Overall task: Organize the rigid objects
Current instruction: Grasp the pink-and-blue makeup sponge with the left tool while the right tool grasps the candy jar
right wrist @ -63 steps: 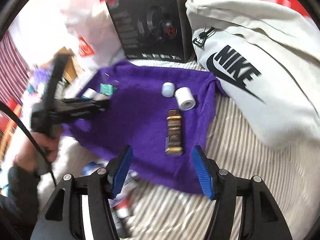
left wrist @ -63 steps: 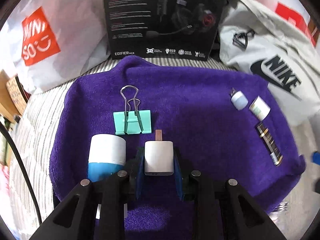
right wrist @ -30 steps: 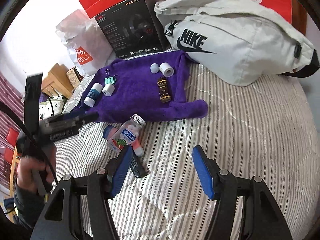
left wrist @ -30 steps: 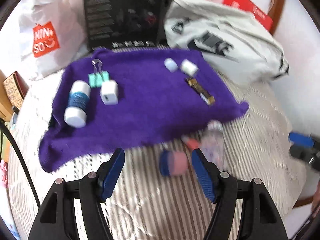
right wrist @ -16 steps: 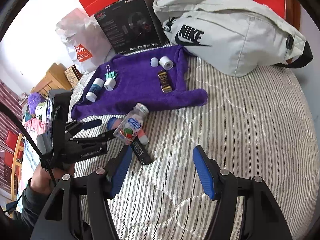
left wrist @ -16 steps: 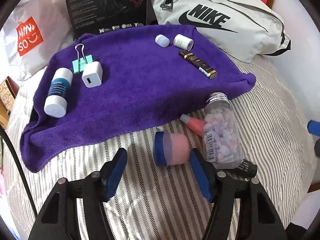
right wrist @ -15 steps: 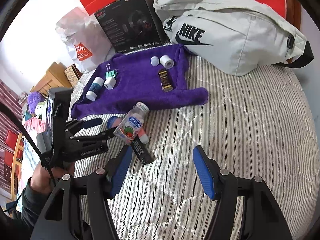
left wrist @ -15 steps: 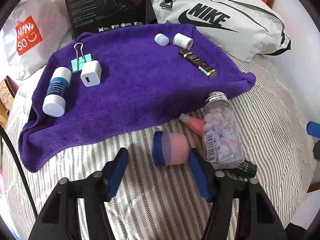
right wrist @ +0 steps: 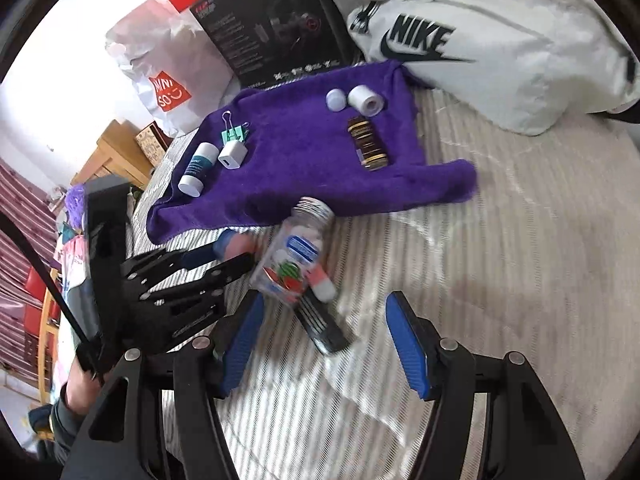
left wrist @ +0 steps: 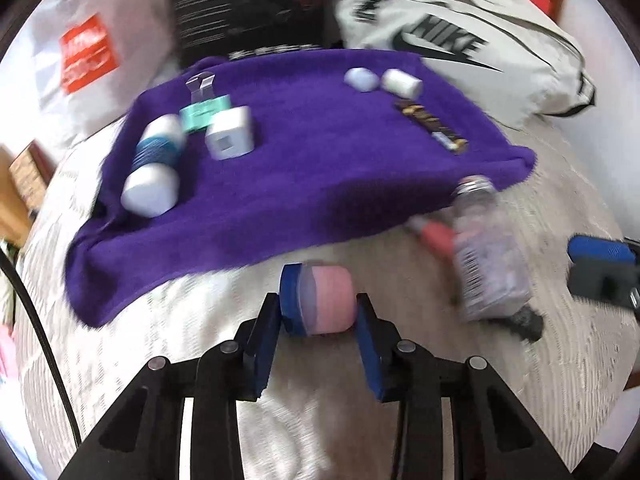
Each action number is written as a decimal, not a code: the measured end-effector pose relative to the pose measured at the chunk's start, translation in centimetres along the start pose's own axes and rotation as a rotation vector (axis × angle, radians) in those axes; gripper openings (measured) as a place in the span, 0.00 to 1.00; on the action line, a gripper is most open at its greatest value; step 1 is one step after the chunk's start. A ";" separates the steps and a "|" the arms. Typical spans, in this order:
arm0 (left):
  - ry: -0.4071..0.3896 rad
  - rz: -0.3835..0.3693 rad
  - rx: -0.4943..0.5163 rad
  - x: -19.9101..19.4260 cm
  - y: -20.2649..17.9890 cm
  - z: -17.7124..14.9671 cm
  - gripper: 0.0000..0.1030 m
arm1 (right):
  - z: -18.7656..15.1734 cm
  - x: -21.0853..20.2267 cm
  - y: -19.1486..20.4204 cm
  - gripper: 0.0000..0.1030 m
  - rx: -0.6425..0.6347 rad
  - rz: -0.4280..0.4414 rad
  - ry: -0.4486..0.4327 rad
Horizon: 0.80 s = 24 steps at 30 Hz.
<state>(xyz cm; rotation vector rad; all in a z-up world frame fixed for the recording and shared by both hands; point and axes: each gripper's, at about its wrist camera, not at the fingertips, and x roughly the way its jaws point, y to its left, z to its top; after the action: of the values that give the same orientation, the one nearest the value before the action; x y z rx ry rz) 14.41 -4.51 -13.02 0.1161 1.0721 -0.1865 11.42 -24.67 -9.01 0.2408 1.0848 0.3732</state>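
Note:
A purple towel (left wrist: 320, 152) lies on the striped bed and carries a blue-and-white tube (left wrist: 154, 168), a teal binder clip (left wrist: 204, 110), a white charger cube (left wrist: 232, 134), two small white caps (left wrist: 382, 80) and a dark gold-banded stick (left wrist: 432, 126). In front of it lies a pink jar with a blue lid (left wrist: 318, 300). My left gripper (left wrist: 318, 340) has its blue pads on both sides of the jar, close to it. A clear candy bottle (right wrist: 292, 256), a pink tube (right wrist: 320, 280) and a black stick (right wrist: 324, 328) lie beside it. My right gripper (right wrist: 324, 348) is open and empty above the black stick.
A white Nike bag (right wrist: 492, 40), a black headset box (right wrist: 272, 20) and a white Miniso bag (right wrist: 160, 72) stand behind the towel. Wooden furniture (right wrist: 116, 160) is at the bed's left edge. Striped bedding (right wrist: 520, 260) extends to the right.
My left gripper has moved forward and down so the pink jar now sits between its pads, and its jaws have narrowed. My right gripper has come closer to the bottle and black stick.

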 end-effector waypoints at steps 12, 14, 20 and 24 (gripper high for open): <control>-0.004 -0.015 -0.061 -1.3 3.6 -2.4 0.34 | 2.6 6.8 3.4 0.60 -0.064 -0.114 0.064; -0.005 -0.011 -0.052 -1.2 3.5 -2.3 0.35 | 2.5 7.2 4.0 0.57 -0.128 -0.131 0.080; -0.019 -0.030 -0.065 -1.4 3.8 -2.4 0.35 | 2.1 4.8 2.9 0.44 -0.195 -0.163 0.082; -0.023 -0.044 -0.072 -1.6 4.1 -2.7 0.35 | 1.6 3.8 0.8 0.43 -0.187 -0.186 0.102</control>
<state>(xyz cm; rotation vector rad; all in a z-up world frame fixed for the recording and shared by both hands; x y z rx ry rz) 12.24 0.17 -12.86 0.0260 1.0578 -0.1882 14.27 -22.44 -11.13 -0.0459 1.1543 0.3204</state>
